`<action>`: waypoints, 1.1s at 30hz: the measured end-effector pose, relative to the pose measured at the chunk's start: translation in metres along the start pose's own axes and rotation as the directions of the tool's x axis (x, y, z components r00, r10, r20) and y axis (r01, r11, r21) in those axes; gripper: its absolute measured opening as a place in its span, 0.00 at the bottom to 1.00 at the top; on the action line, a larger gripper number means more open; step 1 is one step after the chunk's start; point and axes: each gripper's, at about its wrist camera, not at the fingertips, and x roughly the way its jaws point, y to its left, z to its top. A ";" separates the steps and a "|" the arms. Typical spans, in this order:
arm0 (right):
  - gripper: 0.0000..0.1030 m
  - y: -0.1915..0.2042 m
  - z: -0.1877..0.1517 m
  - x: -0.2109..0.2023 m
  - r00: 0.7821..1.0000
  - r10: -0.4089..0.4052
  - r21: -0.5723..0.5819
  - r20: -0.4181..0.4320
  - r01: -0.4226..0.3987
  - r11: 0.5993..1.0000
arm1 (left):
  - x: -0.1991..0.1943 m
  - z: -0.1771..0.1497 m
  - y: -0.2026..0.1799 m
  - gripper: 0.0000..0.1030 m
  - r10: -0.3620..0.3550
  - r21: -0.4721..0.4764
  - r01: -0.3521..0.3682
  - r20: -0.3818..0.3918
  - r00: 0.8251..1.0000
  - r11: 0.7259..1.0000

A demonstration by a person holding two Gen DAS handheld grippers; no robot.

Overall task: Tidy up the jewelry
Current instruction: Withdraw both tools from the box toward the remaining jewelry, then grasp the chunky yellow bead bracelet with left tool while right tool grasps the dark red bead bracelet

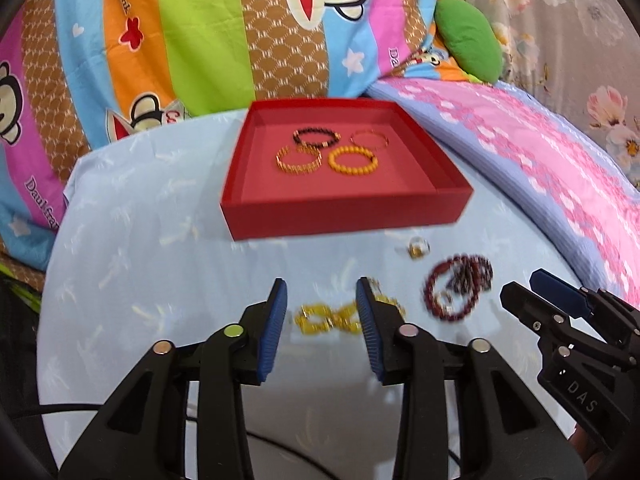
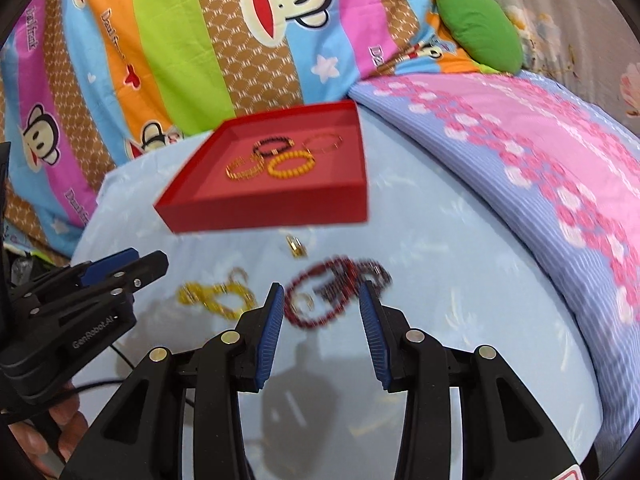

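Item 1. Red tray (image 1: 344,216), shallow and square, on the pale blue cloth-covered counter (image 1: 140,240), toward its far side. Contents: four bracelets lying flat on the tray floor.
- black bead bracelet (image 1: 316,136), rear left;
- thin gold bangle (image 1: 370,138), rear right;
- gold chain bracelet (image 1: 299,159), front left, touching the black one;
- orange bead bracelet (image 1: 353,160), front right.

Item 2. Loose jewelry on the counter, in front of the tray.
- small gold ring (image 1: 418,248), just before the tray's front wall;
- dark red bead bracelets (image 1: 456,290), a tangled cluster, blurred; count cannot be told;
- yellow gold chain pieces (image 1: 320,318), a blurred heap left of the red cluster.

Item 3. Left tool (image 1: 321,312), jaws wide apart, holding nothing; the yellow gold chain pieces lie on the counter between and beyond its blue pads (image 1: 272,328).

Item 4. Right tool (image 2: 322,312), jaws wide apart, holding nothing; the dark red cluster lies on the counter between and beyond its fingertips.

Item 5. Surroundings: striped cartoon-monkey quilt (image 1: 180,40) behind the counter; green cushion (image 1: 468,40) at rear right; pink and blue floral blanket (image 1: 520,152) along the right.
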 end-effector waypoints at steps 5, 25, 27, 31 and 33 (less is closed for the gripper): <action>0.38 -0.010 -0.016 0.005 1.000 -0.007 0.015 -0.028 0.007 1.000 | 0.007 -0.014 -0.002 0.45 -0.001 0.014 0.001 -0.008 1.000 1.000; 0.38 -0.015 -0.013 0.041 0.997 0.006 0.063 -0.078 -0.001 0.998 | 0.050 -0.020 -0.001 0.38 -0.067 0.071 0.072 -0.070 0.995 0.995; 0.38 -0.017 -0.013 0.044 0.997 0.010 0.068 -0.081 -0.004 0.998 | 0.050 -0.019 -0.003 0.20 -0.088 0.076 0.093 -0.074 0.993 0.993; 0.37 -0.017 -0.011 0.046 0.996 0.016 0.073 -0.084 -0.010 0.997 | 0.050 -0.016 -0.005 0.03 -0.094 0.082 0.100 -0.082 0.992 0.992; 0.37 -0.016 -0.010 0.047 0.996 0.016 0.070 -0.083 -0.011 0.998 | 0.050 -0.016 -0.004 0.01 -0.096 0.075 0.102 -0.081 0.992 0.992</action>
